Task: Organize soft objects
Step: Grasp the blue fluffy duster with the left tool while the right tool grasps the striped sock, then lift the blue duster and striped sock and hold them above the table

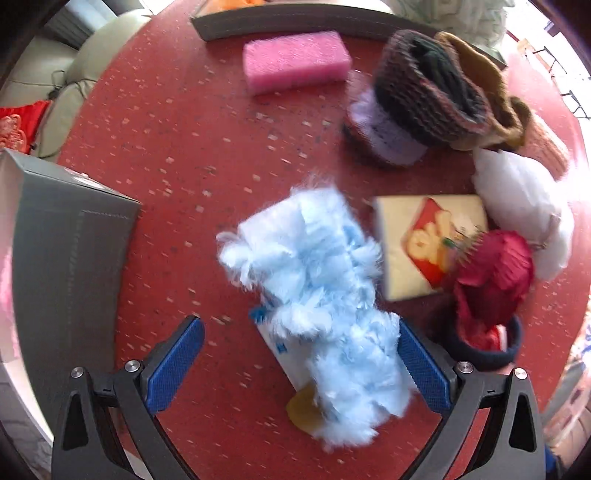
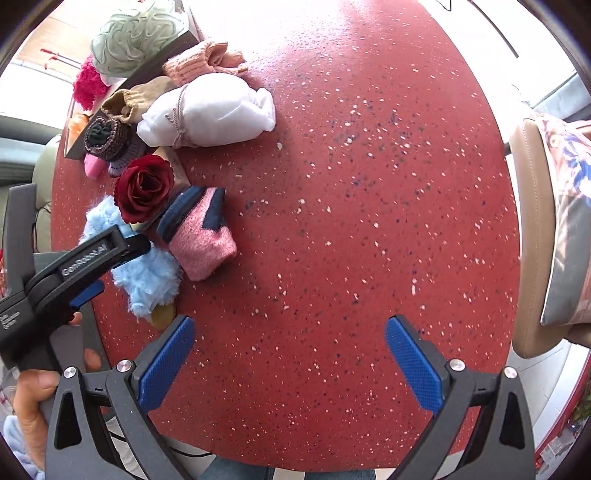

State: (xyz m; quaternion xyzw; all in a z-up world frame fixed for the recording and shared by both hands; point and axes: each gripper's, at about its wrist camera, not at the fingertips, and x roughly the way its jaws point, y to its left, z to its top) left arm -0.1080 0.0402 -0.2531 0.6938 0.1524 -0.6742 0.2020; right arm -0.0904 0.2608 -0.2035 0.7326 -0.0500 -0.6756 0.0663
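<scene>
Right now my left gripper point(image 1: 301, 363) stands wide open over the fluffy pale-blue plush cloth point(image 1: 325, 291), whose lower end lies between the fingers; only the right finger point(image 1: 424, 369) brushes the fur, and nothing is held. My right gripper point(image 2: 290, 363) is open too, over bare table near its front edge, well apart from everything.

Closing could go badly, I think: the plush sits off-centre, so I may pinch only loose fur and it would slip as I lift. A white card and a yellow piece point(image 1: 304, 408) show under the plush; whether they are attached I cannot tell, and they could drag along. The dark red fabric rose point(image 1: 493, 275) and the pink-and-navy knitted sock point(image 2: 201, 240) lie just beside it and might be nudged.

The round red speckled table point(image 1: 166, 147) is glossy, so soft things should slide easily. A grey felt bin point(image 1: 70, 236) stands at its left edge, another grey tray point(image 1: 295, 22) at the far edge. Beyond are cushioned chairs and bright windows.
</scene>
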